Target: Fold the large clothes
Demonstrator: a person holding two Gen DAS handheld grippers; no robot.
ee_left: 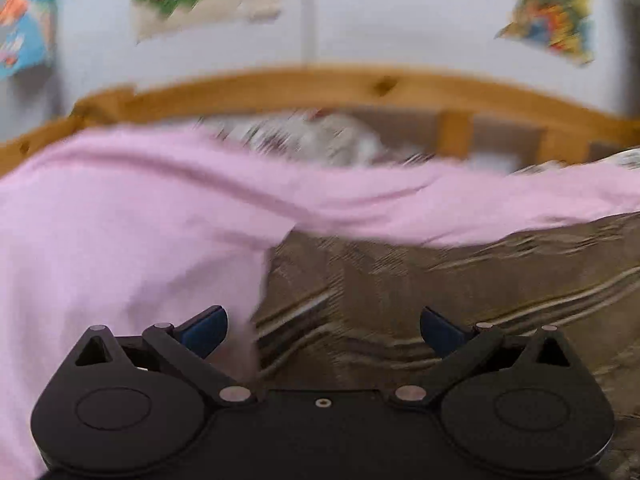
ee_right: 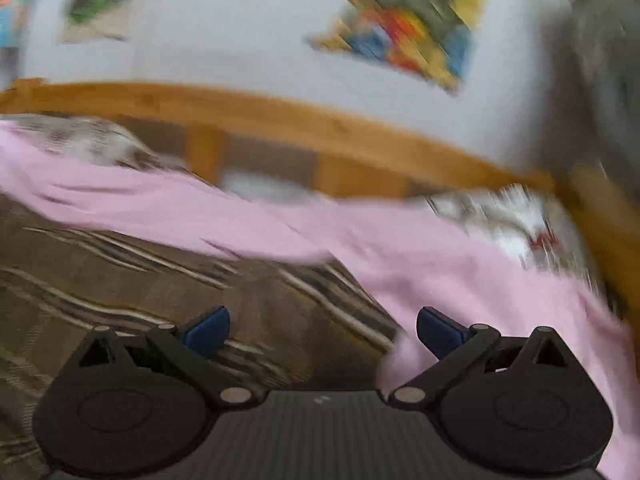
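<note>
While both views are motion-blurred, the garment reads clearly: a pink cloth draped across the bed, reaching toward the headboard and pillows. Left gripper: fingers apart, holding nothing; cloth lies just beside the left finger. Right gripper: fingers likewise apart and empty; cloth lies at the right finger. Each tool thus stands at an opposite side of the garment, probably so that two edges can be gripped together for a fold. The brown striped cover shows between them. Posters hang on the wall
</note>
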